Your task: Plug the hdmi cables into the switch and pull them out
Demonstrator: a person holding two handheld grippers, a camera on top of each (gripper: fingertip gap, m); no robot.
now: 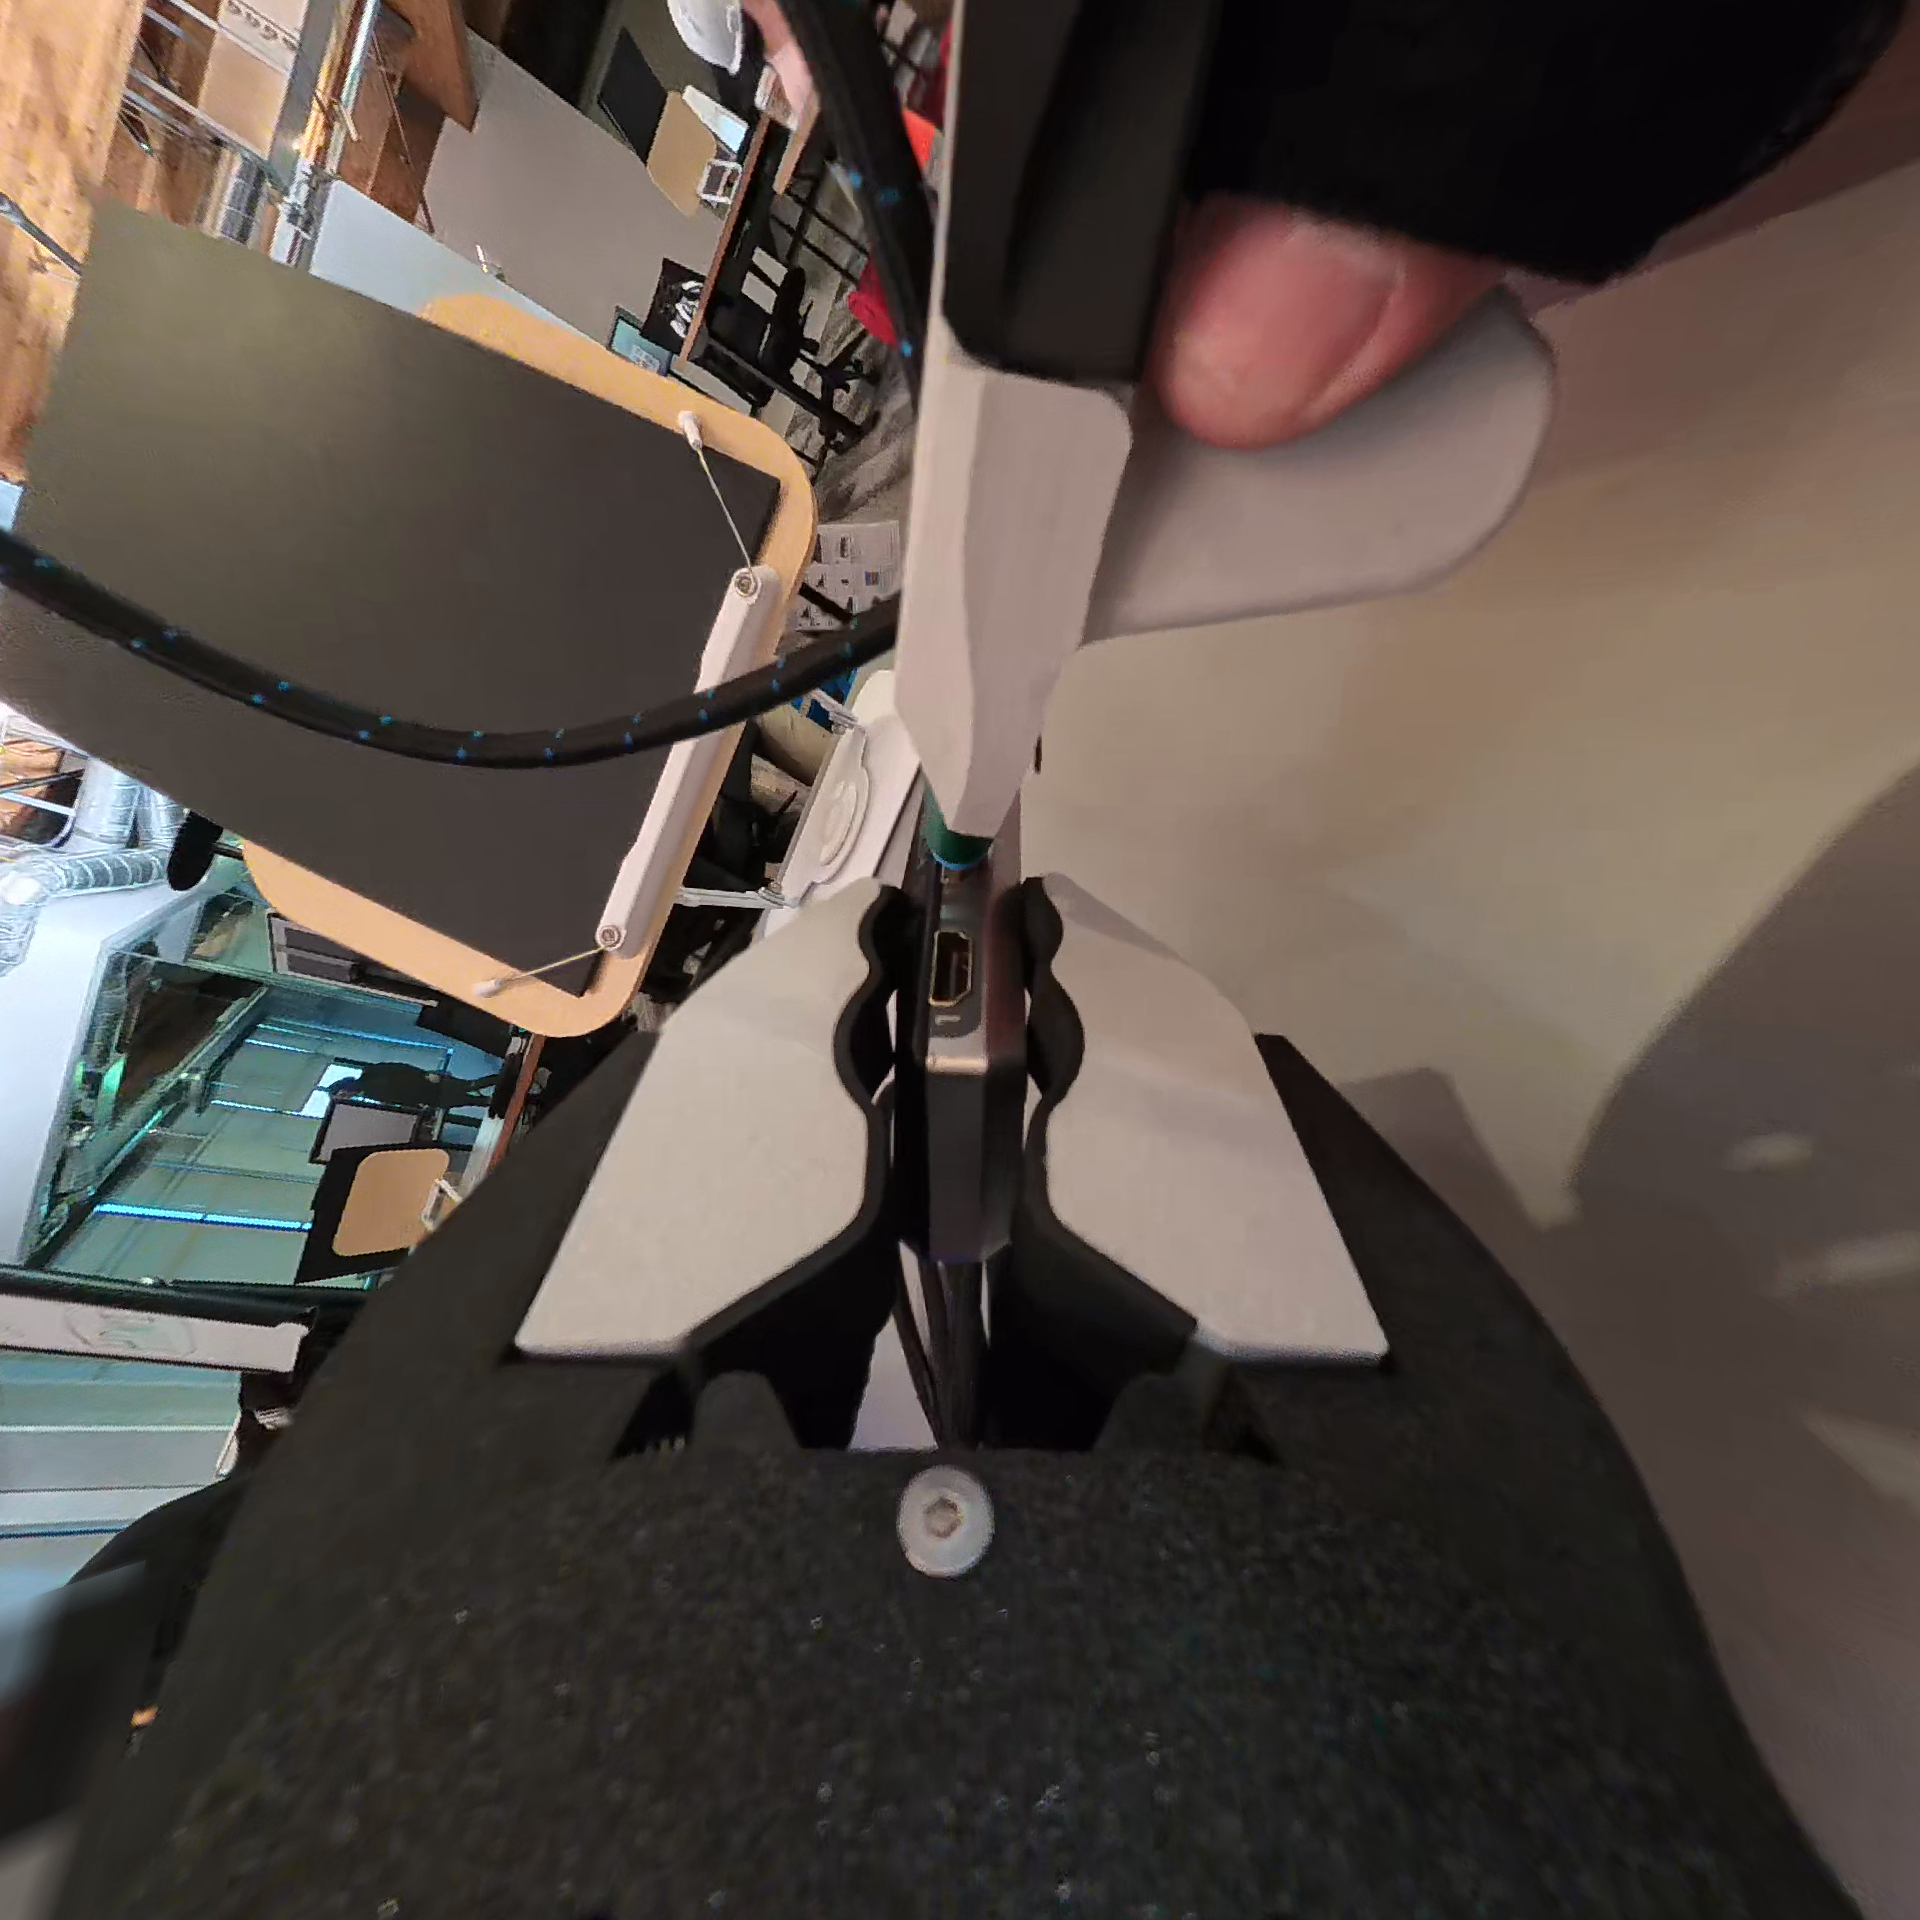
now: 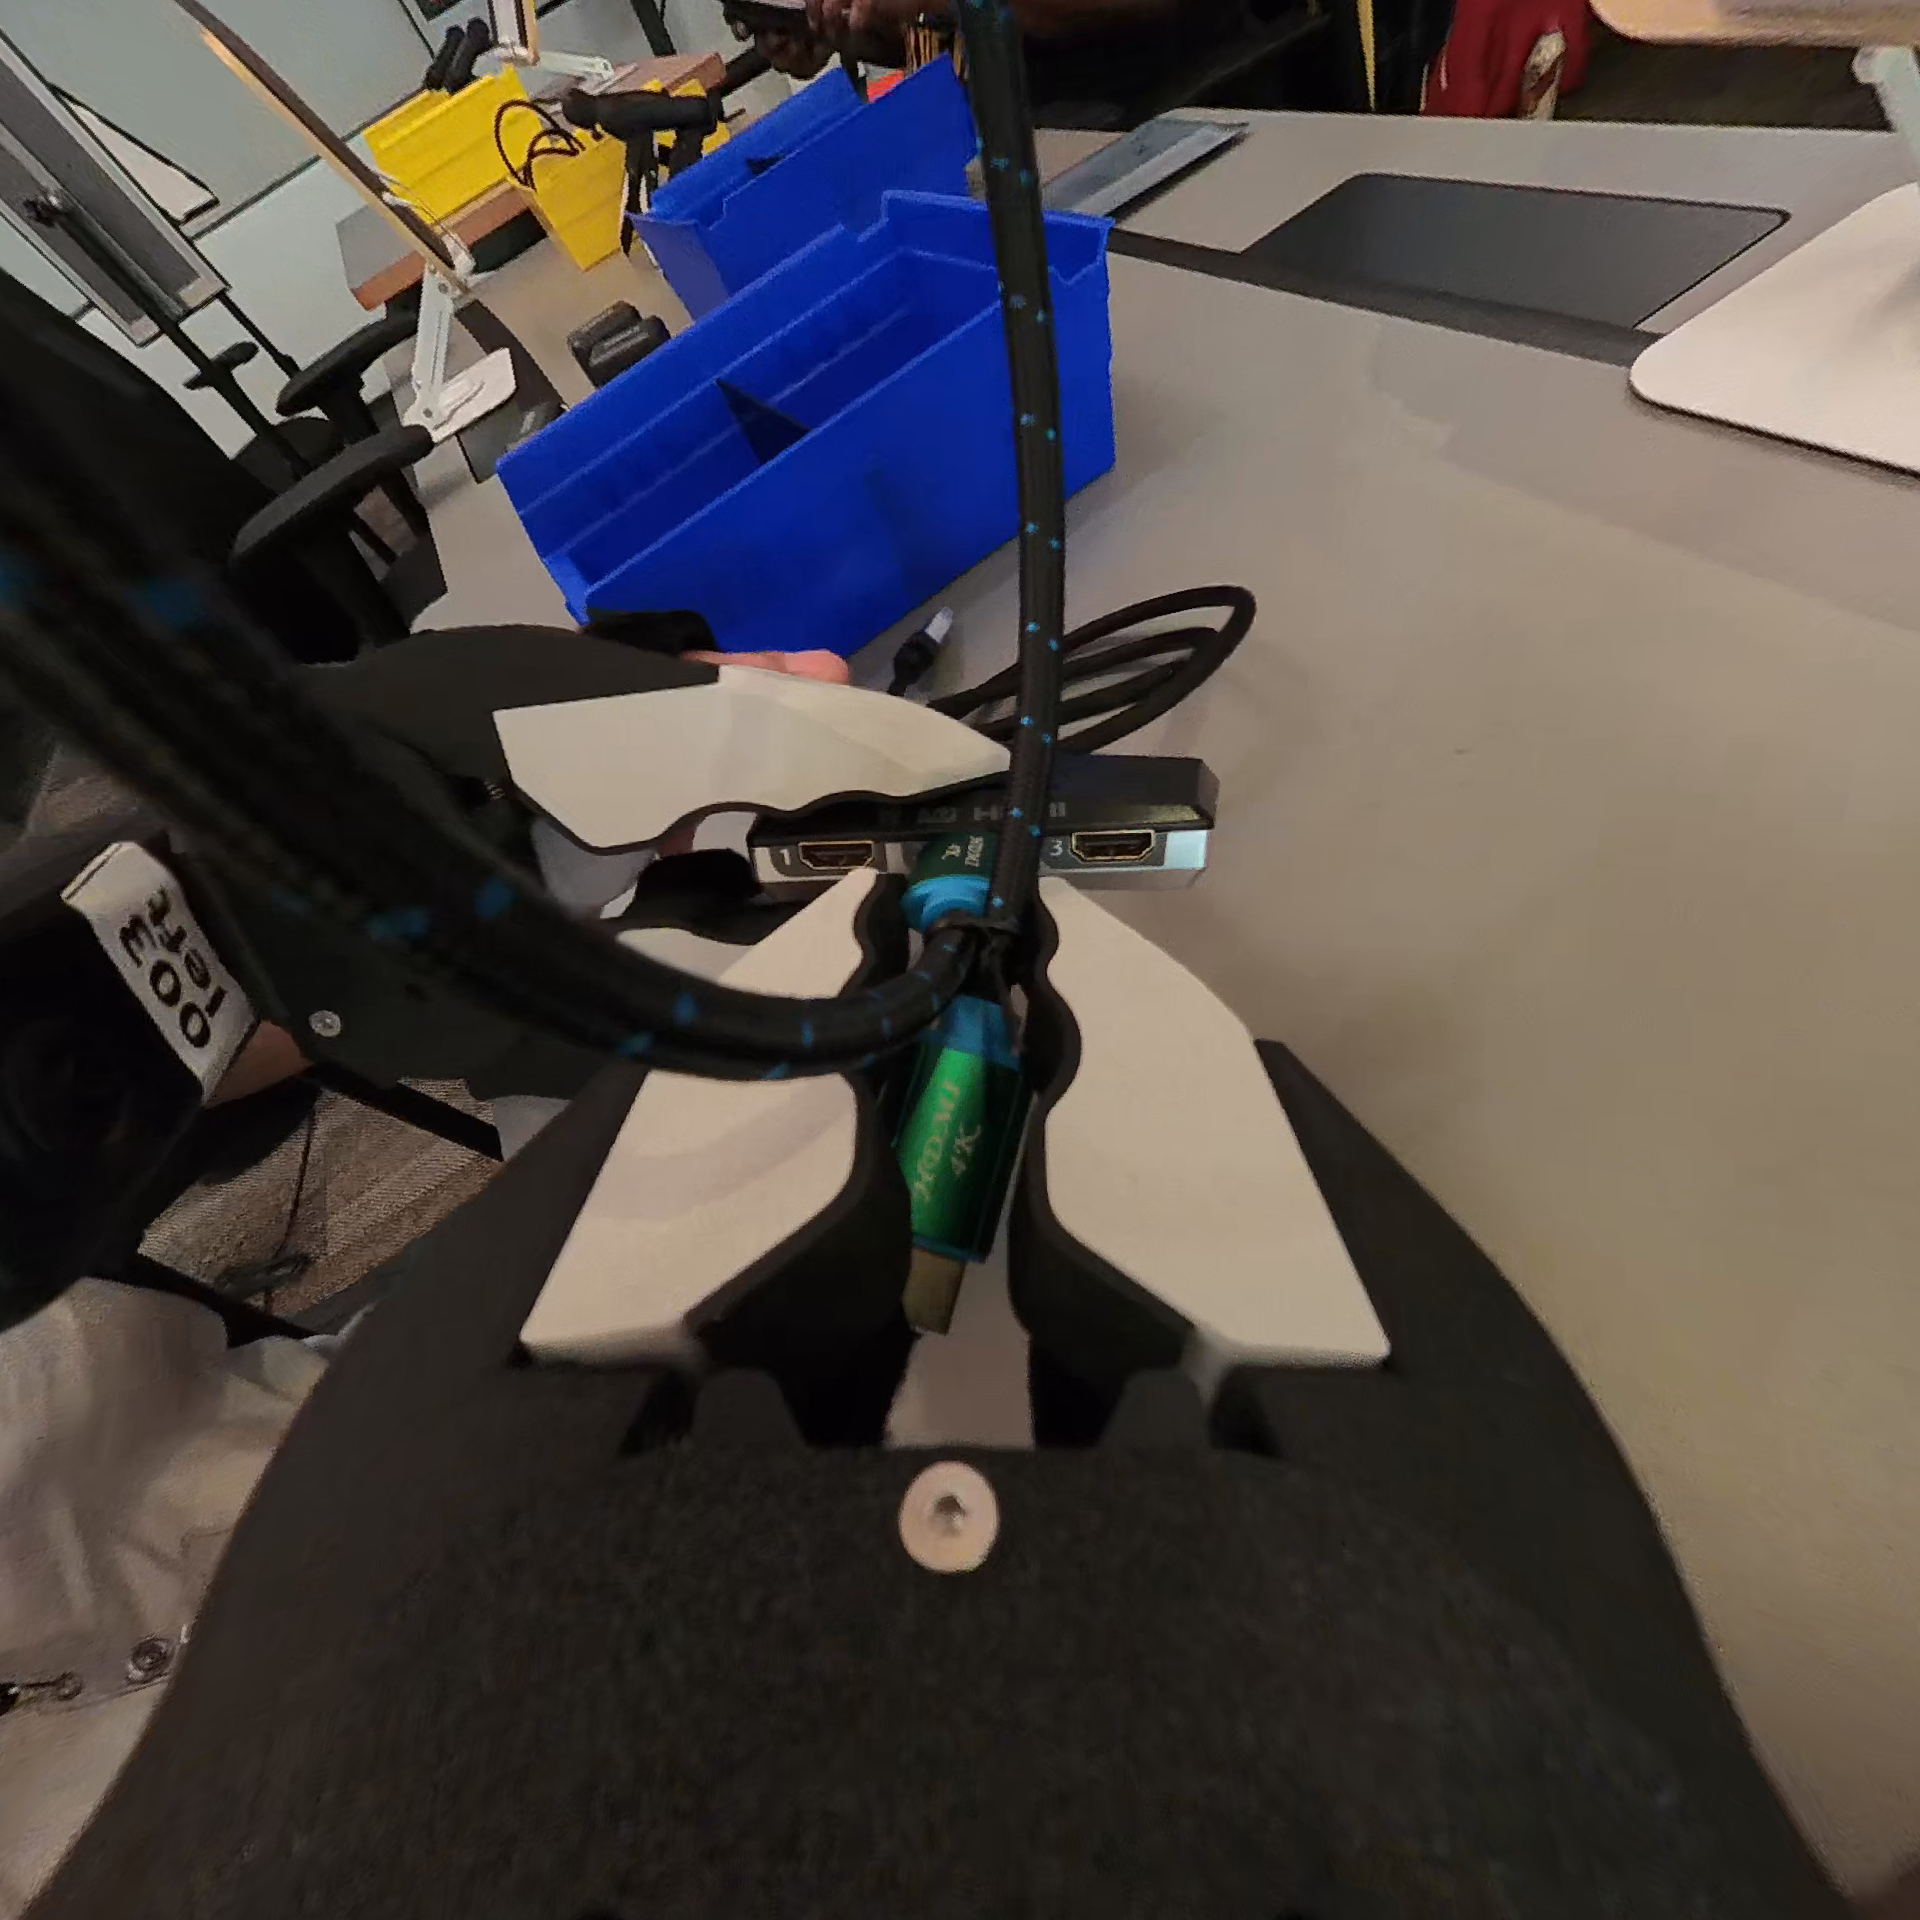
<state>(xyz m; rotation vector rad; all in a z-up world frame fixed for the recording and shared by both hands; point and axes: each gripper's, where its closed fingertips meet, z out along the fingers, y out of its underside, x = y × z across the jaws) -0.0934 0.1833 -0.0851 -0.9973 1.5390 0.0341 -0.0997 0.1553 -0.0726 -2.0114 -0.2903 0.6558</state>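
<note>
My left tool [image 2: 665,821] is clenched on the switch [image 2: 1132,805], a slim dark box with a silver port face, held at its 9 o'clock end just above the grey tabletop [image 2: 1507,831]. In the left wrist view the same switch [image 1: 961,1049] stands edge-on between the two fingers, one vacant port facing the camera.

My right tool [image 2: 961,1039] is clamped on a green HDMI plug [image 2: 956,1153] whose gold tip points back toward 6 o'clock, away from the switch. Its black braided cable [image 2: 1029,468] with blue flecks rises toward 12 o'clock.

A second green plug [image 2: 951,857] sits at the middle port of the switch; the outer ports at 9 and 3 o'clock are vacant. Whether this middle plug is fully seated cannot be told, since the tool tips and cable cover the joint.

Behind the switch, at 12 o'clock, lie a coiled black cable [image 2: 1164,644] and blue bins [image 2: 831,436].

Judgement of progress: mid-cycle. One connector appears plugged in, one is out and in hand, pointing the wrong way for insertion. Remaining insertions and withdrawals are still to do.
</note>
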